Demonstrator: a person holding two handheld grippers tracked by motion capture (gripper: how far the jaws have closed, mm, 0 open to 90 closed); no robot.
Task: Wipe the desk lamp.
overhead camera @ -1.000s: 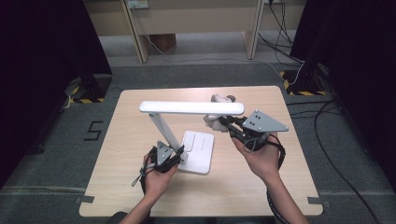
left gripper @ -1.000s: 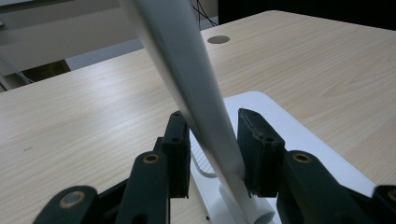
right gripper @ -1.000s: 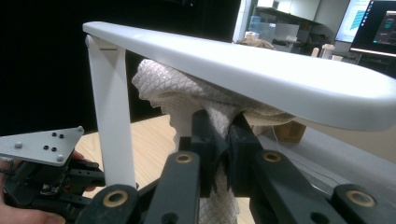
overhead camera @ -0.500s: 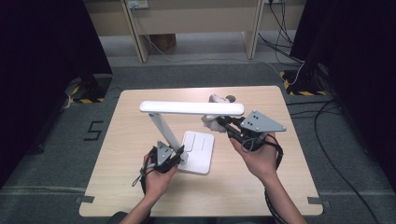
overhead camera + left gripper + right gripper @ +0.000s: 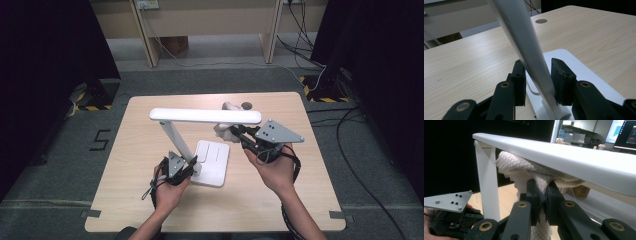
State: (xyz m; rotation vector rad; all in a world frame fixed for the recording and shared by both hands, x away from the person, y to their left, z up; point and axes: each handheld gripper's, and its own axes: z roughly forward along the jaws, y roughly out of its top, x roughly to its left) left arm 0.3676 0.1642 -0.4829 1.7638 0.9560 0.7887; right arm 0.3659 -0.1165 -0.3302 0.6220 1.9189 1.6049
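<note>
The white plastic desk lamp stands near the middle of the pale wooden table, its flat rectangular base at the centre and its long light bar level above it. We hold its slanted stem with our left gripper at about seven o'clock of the base, the jaws pinching the stem near its foot. At about two o'clock of the base our right gripper pinches a white textured cloth pressed up against the underside of the bar. A small dark grommet sits near the table's far edge.
</note>
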